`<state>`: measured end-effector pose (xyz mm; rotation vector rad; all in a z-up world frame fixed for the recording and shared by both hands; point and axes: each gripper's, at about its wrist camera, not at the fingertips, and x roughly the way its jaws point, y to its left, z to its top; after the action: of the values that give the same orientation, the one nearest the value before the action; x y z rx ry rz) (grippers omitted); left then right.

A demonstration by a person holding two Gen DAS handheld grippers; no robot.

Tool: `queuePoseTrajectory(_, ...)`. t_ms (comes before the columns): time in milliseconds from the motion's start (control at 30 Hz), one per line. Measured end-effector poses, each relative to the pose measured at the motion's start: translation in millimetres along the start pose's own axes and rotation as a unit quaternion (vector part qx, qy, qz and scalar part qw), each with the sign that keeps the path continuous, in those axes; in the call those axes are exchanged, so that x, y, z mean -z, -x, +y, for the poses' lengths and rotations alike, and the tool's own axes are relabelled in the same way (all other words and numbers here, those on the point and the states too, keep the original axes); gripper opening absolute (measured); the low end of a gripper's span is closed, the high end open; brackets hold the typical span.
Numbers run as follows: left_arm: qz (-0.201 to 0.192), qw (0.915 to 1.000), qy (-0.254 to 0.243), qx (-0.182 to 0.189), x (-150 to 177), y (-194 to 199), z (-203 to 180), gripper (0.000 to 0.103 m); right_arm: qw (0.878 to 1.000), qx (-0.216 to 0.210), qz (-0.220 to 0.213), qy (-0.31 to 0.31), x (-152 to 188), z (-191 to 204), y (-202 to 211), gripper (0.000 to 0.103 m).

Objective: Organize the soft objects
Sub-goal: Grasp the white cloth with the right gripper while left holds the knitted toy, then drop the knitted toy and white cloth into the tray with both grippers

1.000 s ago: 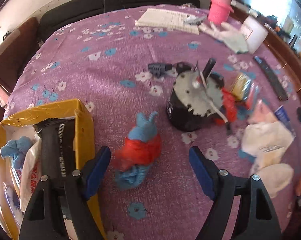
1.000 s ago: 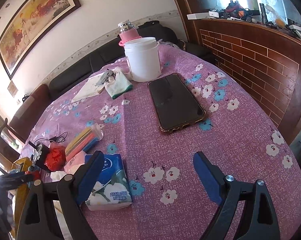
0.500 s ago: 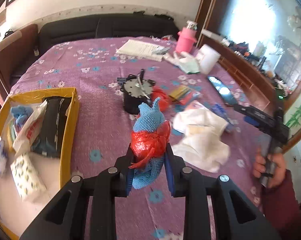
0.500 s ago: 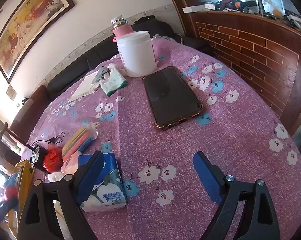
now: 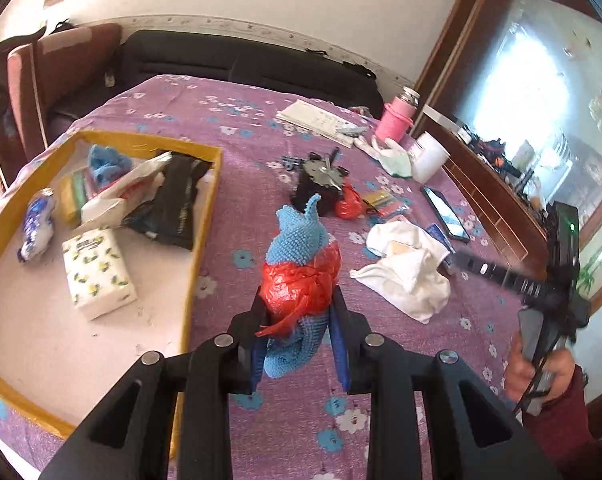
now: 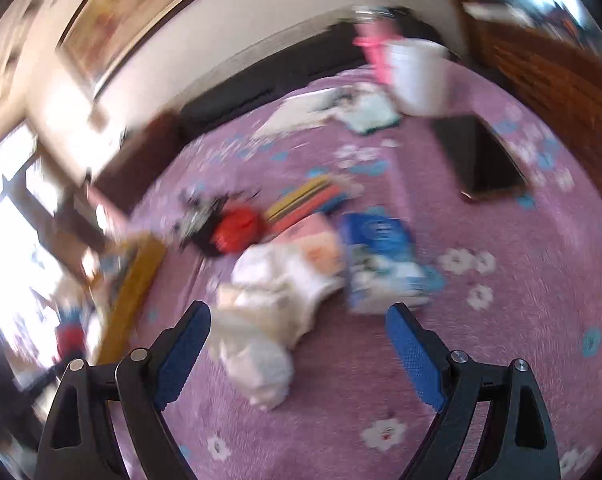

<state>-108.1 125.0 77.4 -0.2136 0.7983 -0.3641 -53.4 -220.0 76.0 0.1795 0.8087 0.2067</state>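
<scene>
Pinching the blue knitted bundle, which is wrapped in a red plastic bag, the left tongs now carry it clear of the purple flowered cloth on the desk; a second ago it lay on that cloth between spread blades. It hangs just beside the yellow box at the desk's left edge, where a tissue pack and other soft things already lie, so dropping it in looks like the next step. The right tongs, blades spread and empty, have swung from the phone towards the crumpled white cloth near the desk's middle, likely the next item, though that view is blurred.
</scene>
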Motion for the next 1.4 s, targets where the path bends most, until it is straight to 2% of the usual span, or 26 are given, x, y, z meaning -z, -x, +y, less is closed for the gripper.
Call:
queuePoseTrajectory(100, -0.012, 0.9998, 0.014, -0.009, 1.9, 15.2, 16.7, 0.026, 0.992, 0.054, 0.018, 0.114, 8.1, 50.6, -18.2, 0.091)
queuePoseTrajectory(200, -0.028, 0.9988, 0.026, -0.029, 3.4, 35.0, 37.2, 0.026, 0.977, 0.105, 0.028, 0.181, 19.1, 75.2, -38.4, 0.081)
queuePoseTrajectory(233, -0.033, 0.9982, 0.031, -0.038, 4.7, 41.2, 44.8, 0.026, 0.972, 0.126, 0.037, 0.194, 22.2, 79.2, -47.6, 0.07)
queuePoseTrajectory(267, -0.037, 0.9975, 0.038, -0.047, 5.2, 47.3, 54.0, 0.026, 0.969, 0.136, 0.046, 0.199, 24.1, 76.4, -53.9, 0.049)
queuePoseTrajectory(333, -0.044, 0.9956, 0.053, -0.063, 6.8, 57.5, 72.5, 0.026, 0.97, 0.137, 0.064, 0.193, 25.0, 70.7, -62.6, 0.025)
queuePoseTrajectory(400, -0.051, 0.9932, 0.07, -0.077, 9.7, 67.8, 91.4, 0.026, 0.976, 0.122, 0.059, 0.172, 23.8, 65.2, -56.0, 0.018)
queuePoseTrajectory(500, -0.053, 0.9898, 0.096, -0.091, 13.5, 75.9, 117.3, 0.026, 0.983, 0.102, 0.046, 0.143, 16.7, 64.1, -36.1, 0.016)
queuePoseTrajectory(600, -0.032, 0.9883, 0.115, -0.096, 15.2, 71.9, 139.7, 0.026, 0.987, 0.084, 0.027, 0.135, 5.1, 75.2, -12.4, 0.016)
queuePoseTrajectory(767, 0.052, 0.9851, 0.126, -0.105, 6.6, 37.8, 164.3, 0.026, 0.989, 0.026, 0.011, 0.142, -11.7, 116.5, 13.0, 0.016)
queuePoseTrajectory(867, 0.103, 0.9783, 0.137, -0.117, -5.3, 10.3, 180.3, 0.026, 0.988, -0.018, 0.025, 0.15, -19.0, 149.7, 2.9, 0.016)
queuePoseTrajectory(933, 0.118, 0.974, 0.145, -0.129, -12.7, -2.7, 189.1, 0.031, 0.987, -0.036, 0.033, 0.155, -21.9, 170.3, -5.5, 0.016)
queuePoseTrajectory(967, 0.118, 0.9741, 0.144, -0.128, -19.0, -7.8, 192.1, 0.036, 0.985, -0.045, 0.038, 0.16, -24.2, 184.3, -12.3, 0.016)
queuePoseTrajectory(1000, 0.117, 0.9739, 0.143, -0.131, -25.9, -12.6, 194.8, 0.05, 0.984, -0.054, 0.042, 0.167, -25.9, 199.4, -19.1, 0.016)
queuePoseTrajectory(1033, 0.116, 0.973, 0.144, -0.138, -31.0, -15.5, 197.7, 0.058, 0.982, -0.059, 0.046, 0.172, -26.9, 211.5, -24.1, 0.016)
queuePoseTrajectory(1067, 0.114, 0.972, 0.148, -0.142, -35.6, -18.5, 201.6, 0.072, 0.98, -0.069, 0.056, 0.18, -29.1, 230.0, -34.5, 0.017)
queuePoseTrajectory(1133, 0.108, 0.97, 0.164, -0.144, -40.2, -19.1, 208.6, 0.075, 0.976, -0.08, 0.073, 0.188, -29.0, 252.7, -50.1, 0.017)
queuePoseTrajectory(1200, 0.094, 0.9712, 0.181, -0.123, -37.1, -9.6, 211.1, 0.075, 0.972, -0.083, 0.098, 0.198, -28.5, 278.2, -71.8, 0.017)
queuePoseTrajectory(1267, 0.062, 0.9759, 0.179, -0.108, -29.1, 12.3, 206.8, 0.075, 0.967, -0.085, 0.128, 0.202, -26.1, 293.8, -92.9, 0.017)
queuePoseTrajectory(1400, -0.007, 0.9787, 0.176, -0.105, -7.8, 62.2, 198.0, 0.077, 0.961, -0.074, 0.175, 0.199, -19.2, 310.8, -132.0, 0.017)
